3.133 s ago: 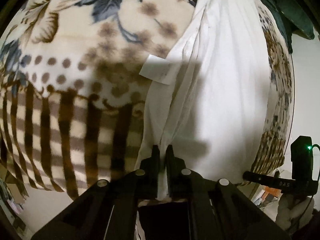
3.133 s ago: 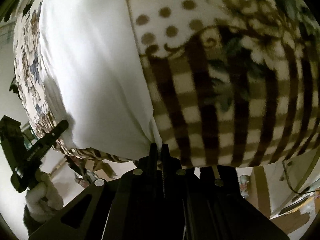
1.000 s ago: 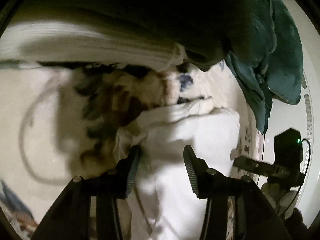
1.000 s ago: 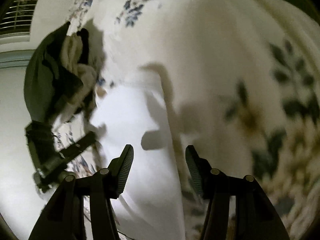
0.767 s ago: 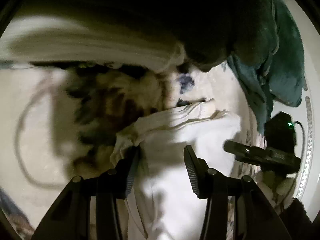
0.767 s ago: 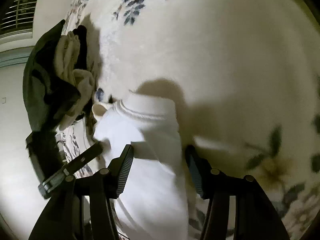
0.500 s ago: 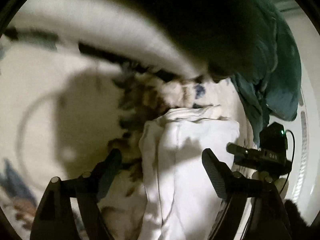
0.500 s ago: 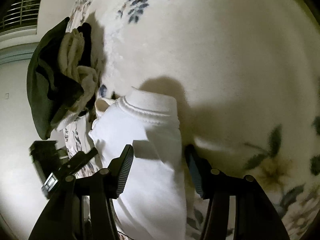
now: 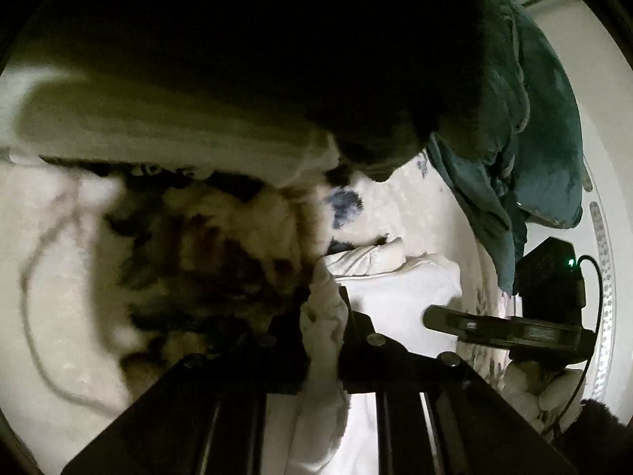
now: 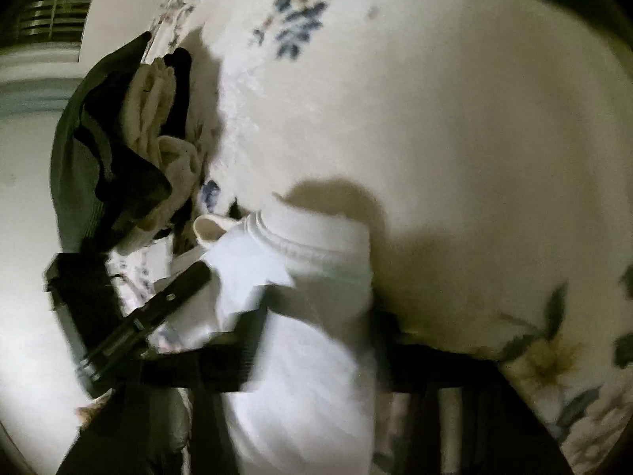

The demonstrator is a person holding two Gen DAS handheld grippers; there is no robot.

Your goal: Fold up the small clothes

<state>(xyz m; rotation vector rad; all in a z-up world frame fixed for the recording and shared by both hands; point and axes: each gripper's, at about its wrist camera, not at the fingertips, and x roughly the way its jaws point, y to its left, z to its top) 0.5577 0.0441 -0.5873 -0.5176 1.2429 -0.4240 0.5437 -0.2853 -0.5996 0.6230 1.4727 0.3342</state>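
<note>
A folded white garment (image 9: 399, 301) lies on the floral fleece blanket (image 10: 455, 138), its ribbed band (image 10: 312, 243) at the far end. My left gripper (image 9: 322, 316) is closing, and its pads press a bunched fold of the garment's left edge. From the right wrist view, that left gripper (image 10: 203, 271) comes in from the left side. My right gripper (image 10: 316, 328) is blurred and closing, its fingers still apart on either side of the garment's right part. It also shows side-on, as the right gripper (image 9: 429, 312), in a gloved hand (image 9: 554, 392).
A heap of dark and cream clothes (image 10: 130, 138) lies just beyond the garment on the left. A teal blanket (image 9: 534, 138) is bunched at the far right. Dark cloth (image 9: 277, 59) fills the top of the left wrist view. A thin cord (image 9: 35, 277) loops over the blanket.
The left jaws, wide half a second ago, have closed on the garment's left edge. The right fingers blur inward around the cloth. Three seconds ago both gripped the spread garment.
</note>
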